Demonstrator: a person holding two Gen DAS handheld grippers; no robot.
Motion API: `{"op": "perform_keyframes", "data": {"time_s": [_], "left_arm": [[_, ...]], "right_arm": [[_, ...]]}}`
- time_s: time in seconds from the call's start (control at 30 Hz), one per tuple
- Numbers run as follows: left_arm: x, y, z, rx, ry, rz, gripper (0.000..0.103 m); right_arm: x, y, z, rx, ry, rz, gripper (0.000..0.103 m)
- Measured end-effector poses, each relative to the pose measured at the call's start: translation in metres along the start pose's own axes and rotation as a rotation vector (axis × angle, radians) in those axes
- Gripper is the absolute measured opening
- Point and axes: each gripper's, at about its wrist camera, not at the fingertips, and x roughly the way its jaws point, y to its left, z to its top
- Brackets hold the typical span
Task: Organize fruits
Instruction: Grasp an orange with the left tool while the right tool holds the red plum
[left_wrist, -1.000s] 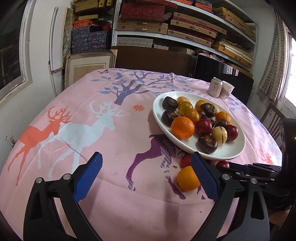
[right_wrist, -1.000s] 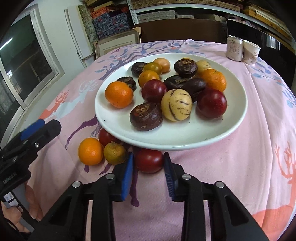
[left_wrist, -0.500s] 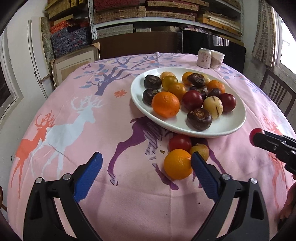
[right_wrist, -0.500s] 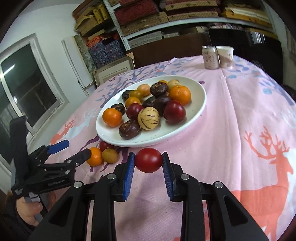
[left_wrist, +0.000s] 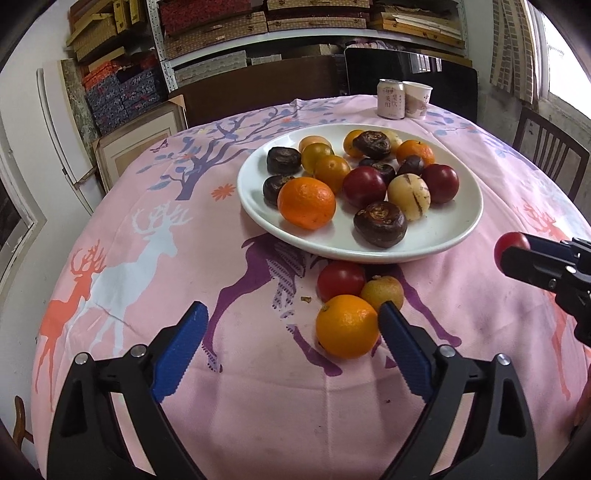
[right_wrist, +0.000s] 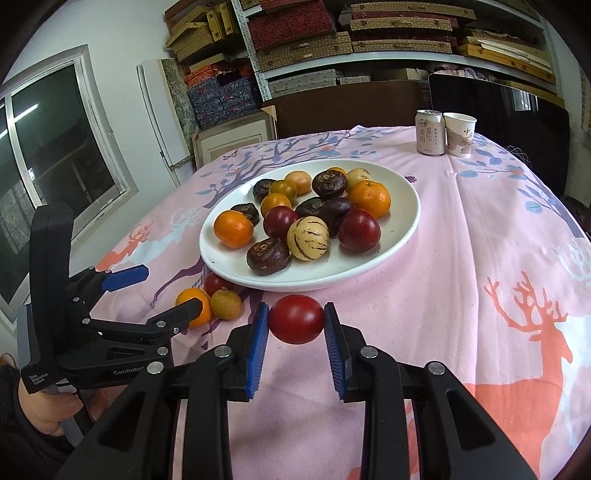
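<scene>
Pink deer-print cloth (left_wrist: 155, 280) covers a round table, with shelves of woven boxes behind. White plate (left_wrist: 458, 236) sits at centre, heaped with smooth oranges, red plums, dark wrinkled fruits and one pale striped melon; it looks like the collecting spot. Three strays lie on the cloth just off the plate's 6 o'clock rim: orange (left_wrist: 347, 326), red fruit (left_wrist: 340, 280) and a dull yellow-brown one (left_wrist: 382, 292), all touching.

Right gripper (right_wrist: 296, 325) is clamped on a glossy red plum (right_wrist: 296, 324), pads flat on both sides, carried clear of the cloth near the rim, probably bound for the plate.

Left gripper (left_wrist: 293, 341) has just been closing a little but stands wide, nothing gripped; the orange sits between the jaws, against the right pad at 3 o'clock, likely its next pick. Can and paper cup stand at 12 o'clock, far edge.
</scene>
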Motion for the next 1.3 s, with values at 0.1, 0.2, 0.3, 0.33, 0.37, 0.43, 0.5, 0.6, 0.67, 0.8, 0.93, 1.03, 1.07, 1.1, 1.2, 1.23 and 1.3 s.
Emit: {"op": "perform_keyframes", "data": {"time_s": [0.1, 0.2, 0.3, 0.33, 0.37, 0.43, 0.5, 0.6, 0.67, 0.8, 0.93, 1.03, 1.07, 1.1, 1.2, 1.23, 1.3], "left_arm": [[0.0, 0.0, 0.0, 0.0, 0.0, -0.001, 0.091], [0.0, 0.0, 0.0, 0.001, 0.001, -0.002, 0.091], [0.0, 0.0, 0.0, 0.0, -0.001, -0.002, 0.09], [-0.001, 0.0, -0.001, 0.003, -0.002, -0.007, 0.088], [-0.003, 0.0, -0.001, 0.011, -0.001, -0.015, 0.086], [-0.006, -0.003, -0.004, 0.045, 0.0, -0.035, 0.086], [-0.006, -0.007, -0.007, 0.089, 0.006, -0.037, 0.086], [-0.006, -0.011, -0.007, 0.116, 0.011, -0.039, 0.085], [-0.002, -0.013, -0.007, 0.125, 0.028, -0.037, 0.081], [0.002, -0.012, -0.006, 0.118, 0.037, -0.025, 0.079], [0.007, -0.008, -0.005, 0.106, 0.052, -0.016, 0.079], [0.01, -0.006, -0.004, 0.098, 0.063, -0.012, 0.079], [0.011, -0.006, -0.004, 0.097, 0.065, -0.013, 0.079], [0.012, -0.005, -0.004, 0.095, 0.067, -0.014, 0.079], [0.012, -0.005, -0.004, 0.093, 0.066, -0.014, 0.079], [0.012, -0.005, -0.004, 0.092, 0.065, -0.013, 0.079], [0.012, -0.005, -0.004, 0.09, 0.067, -0.014, 0.078]], "right_arm": [[0.0, 0.001, 0.0, -0.001, 0.0, -0.002, 0.03], [0.0, 0.001, -0.001, 0.002, 0.004, -0.001, 0.03], [0.0, 0.001, -0.001, 0.002, 0.004, -0.001, 0.03], [0.0, 0.001, -0.001, 0.003, 0.005, 0.0, 0.03], [0.0, 0.0, -0.001, 0.003, 0.007, 0.001, 0.03], [0.0, 0.0, -0.002, 0.006, 0.009, 0.004, 0.03], [0.0, -0.001, -0.002, 0.008, 0.01, 0.009, 0.03], [0.001, -0.002, -0.002, 0.011, 0.015, 0.018, 0.03], [0.001, -0.004, -0.002, 0.019, 0.016, 0.026, 0.03], [0.003, -0.008, -0.002, 0.039, 0.023, 0.044, 0.03], [0.003, -0.007, -0.002, 0.035, 0.024, 0.05, 0.03], [0.003, -0.007, -0.002, 0.034, 0.022, 0.05, 0.03], [0.002, -0.007, -0.002, 0.035, 0.022, 0.05, 0.03], [0.002, -0.007, -0.002, 0.035, 0.021, 0.05, 0.03], [0.002, -0.007, -0.002, 0.034, 0.021, 0.049, 0.031], [0.002, -0.007, -0.002, 0.034, 0.021, 0.048, 0.031], [0.002, -0.007, -0.002, 0.034, 0.02, 0.048, 0.031]]}}
